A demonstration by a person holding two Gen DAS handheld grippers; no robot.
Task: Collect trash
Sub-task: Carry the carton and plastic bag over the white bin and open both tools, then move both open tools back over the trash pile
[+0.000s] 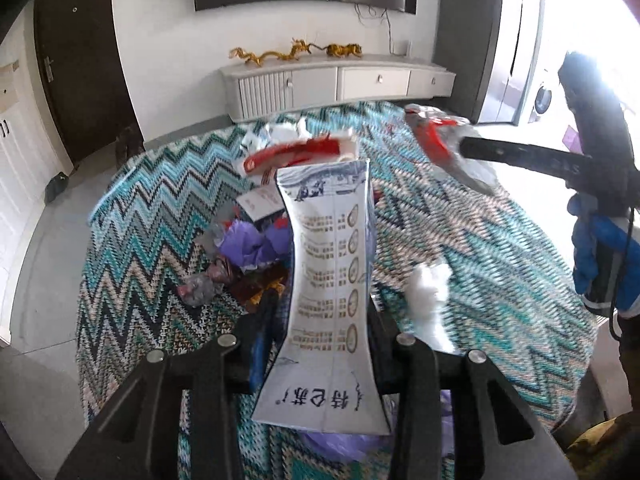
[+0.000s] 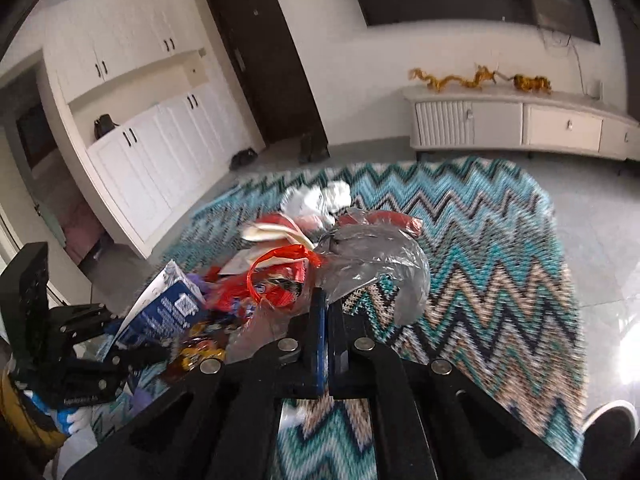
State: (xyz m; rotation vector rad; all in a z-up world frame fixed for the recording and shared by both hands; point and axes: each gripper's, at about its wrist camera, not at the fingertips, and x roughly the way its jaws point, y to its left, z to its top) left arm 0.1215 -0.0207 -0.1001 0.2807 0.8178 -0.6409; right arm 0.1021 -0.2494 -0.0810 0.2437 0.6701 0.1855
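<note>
We see a round table under a teal zigzag knitted cloth (image 1: 152, 216), which spreads below both grippers. Between the pads of our left gripper (image 1: 320, 320) stands a white and blue paper milk carton (image 1: 332, 280), squeezed at its middle and lifted above the scattered wrappers. Our right gripper (image 2: 326, 312) is clenched on a clear crumpled plastic bag with red handles (image 2: 360, 256), which hangs just ahead of its fingertips

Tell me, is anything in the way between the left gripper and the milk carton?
No. The left gripper grips the carton directly, and nothing sits between them. No bin shows in either view.
</note>
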